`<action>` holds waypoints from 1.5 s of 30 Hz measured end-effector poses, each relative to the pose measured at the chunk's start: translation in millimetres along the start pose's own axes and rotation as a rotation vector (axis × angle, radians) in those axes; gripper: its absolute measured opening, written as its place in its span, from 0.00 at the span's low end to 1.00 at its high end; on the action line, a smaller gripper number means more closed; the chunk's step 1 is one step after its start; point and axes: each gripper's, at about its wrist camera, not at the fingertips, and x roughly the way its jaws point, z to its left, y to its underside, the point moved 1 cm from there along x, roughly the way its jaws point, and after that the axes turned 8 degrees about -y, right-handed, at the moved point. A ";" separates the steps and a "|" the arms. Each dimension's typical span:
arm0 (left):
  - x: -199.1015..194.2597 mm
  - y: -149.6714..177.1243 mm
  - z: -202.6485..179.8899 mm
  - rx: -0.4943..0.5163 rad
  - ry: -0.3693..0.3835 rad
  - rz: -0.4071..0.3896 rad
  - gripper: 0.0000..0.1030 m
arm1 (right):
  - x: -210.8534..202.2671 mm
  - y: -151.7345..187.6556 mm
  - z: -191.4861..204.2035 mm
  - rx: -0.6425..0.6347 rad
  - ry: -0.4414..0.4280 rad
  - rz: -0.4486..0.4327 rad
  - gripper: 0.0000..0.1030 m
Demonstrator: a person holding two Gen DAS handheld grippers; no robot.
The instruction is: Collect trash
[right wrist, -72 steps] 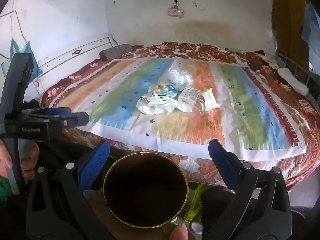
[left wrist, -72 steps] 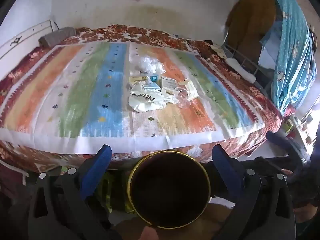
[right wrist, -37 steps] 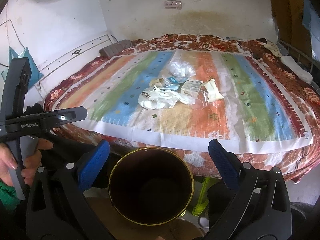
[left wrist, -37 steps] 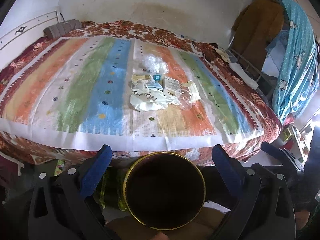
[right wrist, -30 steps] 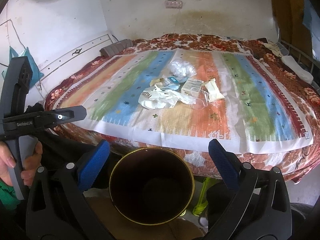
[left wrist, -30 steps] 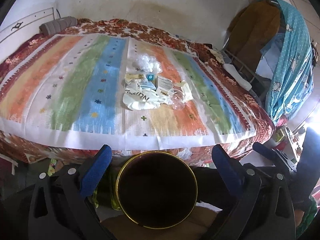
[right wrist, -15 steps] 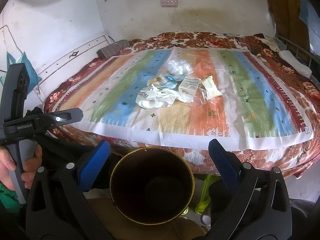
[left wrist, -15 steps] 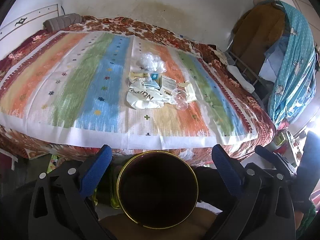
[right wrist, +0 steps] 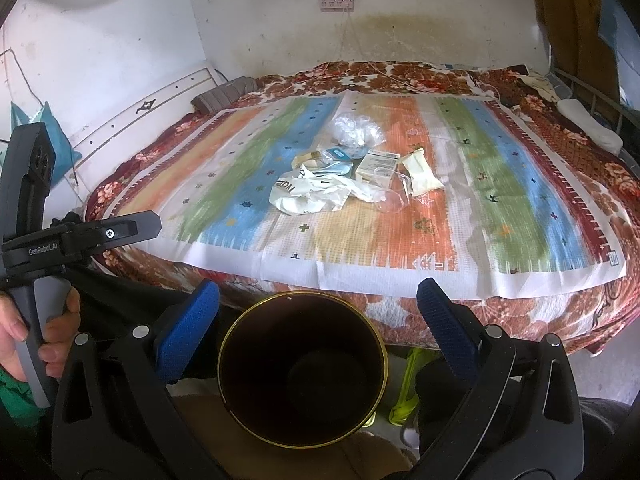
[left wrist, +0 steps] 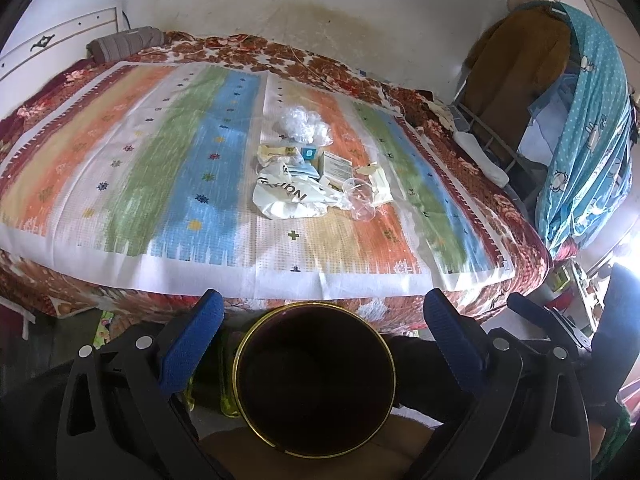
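Jaws of left gripper (left wrist: 320, 316) spread wide, gripping nothing; right gripper (right wrist: 318, 308) same, blue pads apart and bare. Dark bin (left wrist: 315, 378) with gold rim sits below and between pads in both wrist views, mouth up. Trash pile (left wrist: 316, 184) on striped mat (left wrist: 160, 168) mid-bed, at 12 o'clock from both jaws, well apart. Pile stretches roughly 9-to-3. White crumpled bag (right wrist: 308, 194) nearest; clear cup (right wrist: 394, 200) at its 3 o'clock. Neither gripper clearly nearer. Both held low at bed edge, pointing across the bed. Next move probably a forward reach.
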 end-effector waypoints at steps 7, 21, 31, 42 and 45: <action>0.0 -0.1 -0.6 -0.002 0.000 0.000 0.94 | -0.1 0.7 0.2 -0.001 0.000 0.000 0.92; 0.6 -0.9 0.2 -0.005 -0.009 0.009 0.94 | -0.3 1.7 0.6 -0.001 -0.004 0.003 0.92; 20.9 -15.6 0.2 -0.027 -0.022 0.078 0.94 | 0.1 -12.6 1.3 -0.049 0.021 0.000 0.92; 54.1 -48.6 1.9 -0.098 0.029 0.187 0.94 | 13.7 -52.7 -7.0 -0.124 0.062 0.043 0.92; 64.6 -55.3 3.9 -0.129 0.043 0.219 0.94 | 20.6 -60.6 -10.7 -0.136 0.075 0.059 0.92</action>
